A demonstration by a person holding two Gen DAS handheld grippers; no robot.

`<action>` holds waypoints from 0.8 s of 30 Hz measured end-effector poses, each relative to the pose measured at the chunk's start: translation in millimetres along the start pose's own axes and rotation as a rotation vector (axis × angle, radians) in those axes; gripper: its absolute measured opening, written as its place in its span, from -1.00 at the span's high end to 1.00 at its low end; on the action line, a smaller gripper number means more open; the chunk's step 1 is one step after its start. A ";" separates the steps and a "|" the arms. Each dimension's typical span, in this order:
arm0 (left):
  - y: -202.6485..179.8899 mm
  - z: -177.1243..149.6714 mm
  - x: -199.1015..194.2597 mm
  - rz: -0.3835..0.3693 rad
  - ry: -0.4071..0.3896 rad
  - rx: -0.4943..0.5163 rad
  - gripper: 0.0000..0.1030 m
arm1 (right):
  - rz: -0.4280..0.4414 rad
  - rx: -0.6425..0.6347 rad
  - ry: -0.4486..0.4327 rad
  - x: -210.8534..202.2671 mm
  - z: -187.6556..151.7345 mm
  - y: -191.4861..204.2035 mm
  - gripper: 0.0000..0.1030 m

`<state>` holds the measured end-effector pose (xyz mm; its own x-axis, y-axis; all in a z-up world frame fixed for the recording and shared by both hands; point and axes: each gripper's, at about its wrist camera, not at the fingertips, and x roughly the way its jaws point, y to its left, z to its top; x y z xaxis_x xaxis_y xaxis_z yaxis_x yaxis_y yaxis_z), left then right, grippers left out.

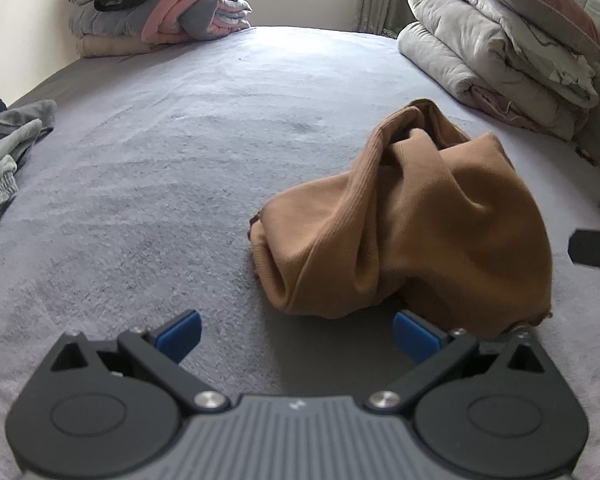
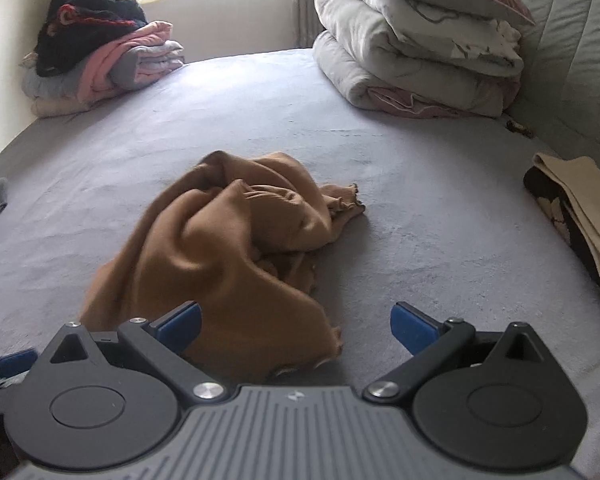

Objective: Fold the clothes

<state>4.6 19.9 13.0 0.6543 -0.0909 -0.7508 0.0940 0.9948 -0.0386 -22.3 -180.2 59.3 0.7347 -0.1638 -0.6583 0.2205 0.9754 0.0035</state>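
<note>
Left wrist view. The left hand-held gripper (image 1: 297, 336) has its blue-padded fingers (image 1: 180, 334) spread wide, pinching nothing, low over the grey bed (image 1: 160, 152). A crumpled brown garment (image 1: 404, 224) lies in a heap on the bed, ahead and to the right; its near edge sits just beside the right-hand finger, though contact cannot be judged. At the left edge lies a loose grey garment (image 1: 8, 148). A stack of folded blankets (image 1: 160, 16) occupies the far left corner, and a stack of folded duvets (image 1: 496, 44) with a pink pillow on top occupies the far right. A dark part of the other gripper shows at the right edge.

Right wrist view. The right hand-held gripper (image 2: 296, 328) likewise has its fingers (image 2: 414, 330) spread apart and empty. The brown garment (image 2: 228, 248) lies directly ahead and slightly left, its near edge reaching between the fingers and covering the area beside the left-hand one. A frilled hem points to the right. A beige cloth (image 2: 580, 200) lies over dark patterned fabric at the right edge of the bed (image 2: 440, 208).
</note>
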 end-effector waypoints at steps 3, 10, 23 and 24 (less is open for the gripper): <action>-2.7 -0.2 4.5 0.026 0.004 0.006 -1.00 | 0.007 0.020 -0.017 16.1 -0.5 -10.4 -1.00; -18.4 -2.0 13.2 0.090 0.019 0.076 -1.00 | 0.021 0.073 0.044 50.7 -3.6 -33.1 -0.87; -19.7 6.5 -0.9 0.051 -0.049 0.016 -1.00 | 0.085 0.038 -0.008 46.3 -6.5 -36.8 -0.87; -17.3 5.5 -0.8 0.034 -0.061 0.001 -1.00 | 0.069 0.020 -0.042 43.2 -9.8 -34.9 -0.87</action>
<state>6.6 2.6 17.9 0.7013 -0.0595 -0.7103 0.0714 0.9974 -0.0130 -4.5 -219.9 23.4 0.7750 -0.1027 -0.6235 0.1809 0.9815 0.0633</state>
